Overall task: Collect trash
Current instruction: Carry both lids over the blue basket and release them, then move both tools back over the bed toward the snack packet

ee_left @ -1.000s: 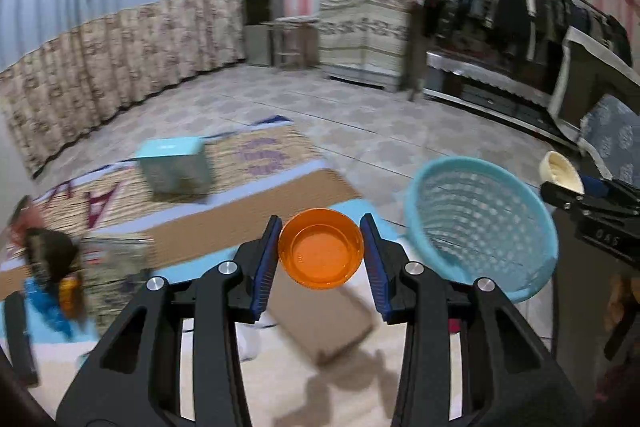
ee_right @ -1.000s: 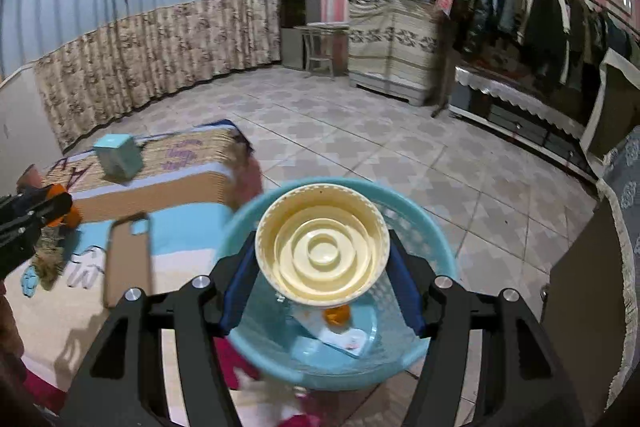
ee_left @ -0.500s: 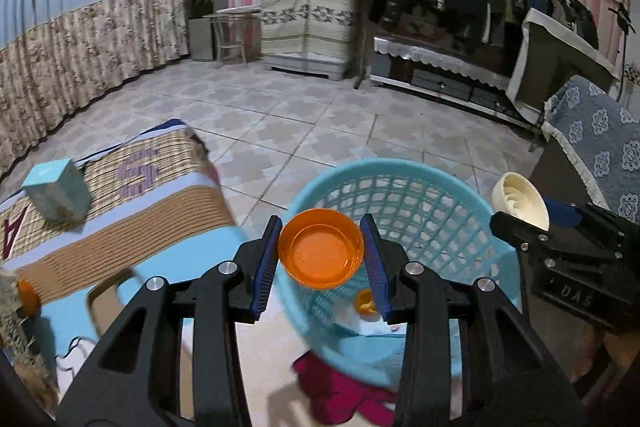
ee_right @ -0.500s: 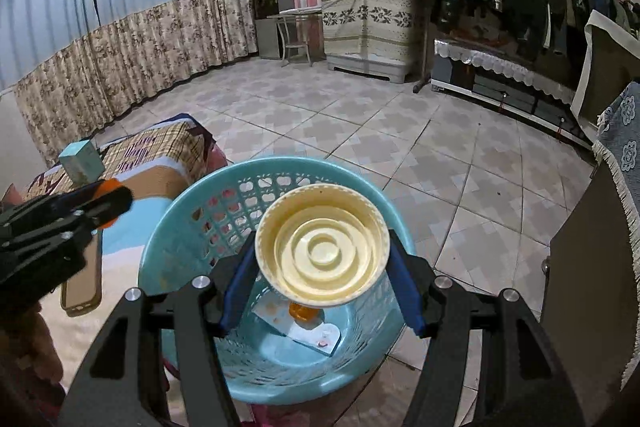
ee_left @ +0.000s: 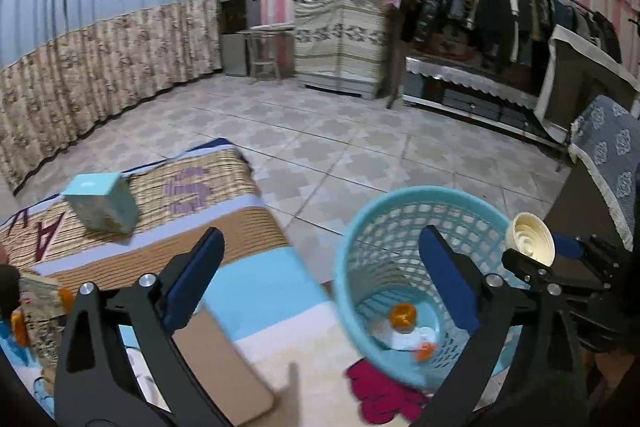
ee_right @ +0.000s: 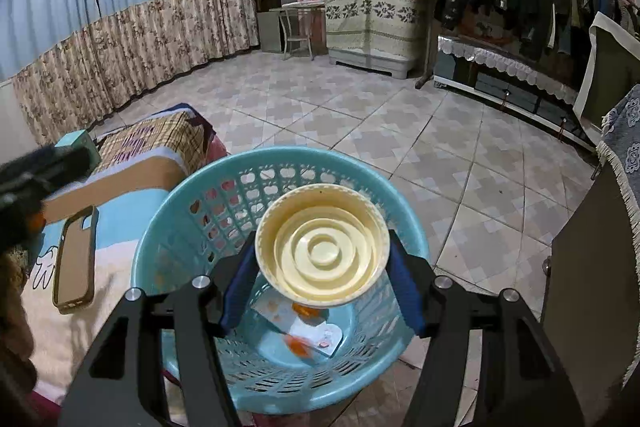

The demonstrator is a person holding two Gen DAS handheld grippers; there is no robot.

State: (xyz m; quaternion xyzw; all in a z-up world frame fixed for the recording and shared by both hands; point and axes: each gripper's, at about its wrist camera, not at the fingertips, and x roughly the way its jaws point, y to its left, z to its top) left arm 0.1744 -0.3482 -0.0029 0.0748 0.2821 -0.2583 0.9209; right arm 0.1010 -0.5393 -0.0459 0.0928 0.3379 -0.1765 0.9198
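A light blue plastic basket (ee_left: pixel 400 211) stands on the floor beside a low table. My left gripper (ee_left: pixel 320 279) is open and empty, its jaws wide apart above the basket's left rim. An orange cup (ee_left: pixel 403 315) lies on the basket bottom with a paper wrapper (ee_right: pixel 316 335). My right gripper (ee_right: pixel 322 275) is shut on a cream plastic bowl (ee_right: pixel 322 255) and holds it over the basket (ee_right: pixel 192 211). The bowl also shows in the left wrist view (ee_left: pixel 530 239), at the basket's right rim.
The low table (ee_left: pixel 256 291) with a patterned cloth holds a teal box (ee_left: pixel 100 203), a phone in a brown case (ee_right: pixel 76 259) and clutter at its left end. A red cloth (ee_left: pixel 384 391) lies under the basket. A dark cabinet (ee_right: pixel 592 267) stands at the right.
My left gripper has opened and let go of the orange cup, which now lies in the basket. My right gripper still holds the cream bowl over the basket.
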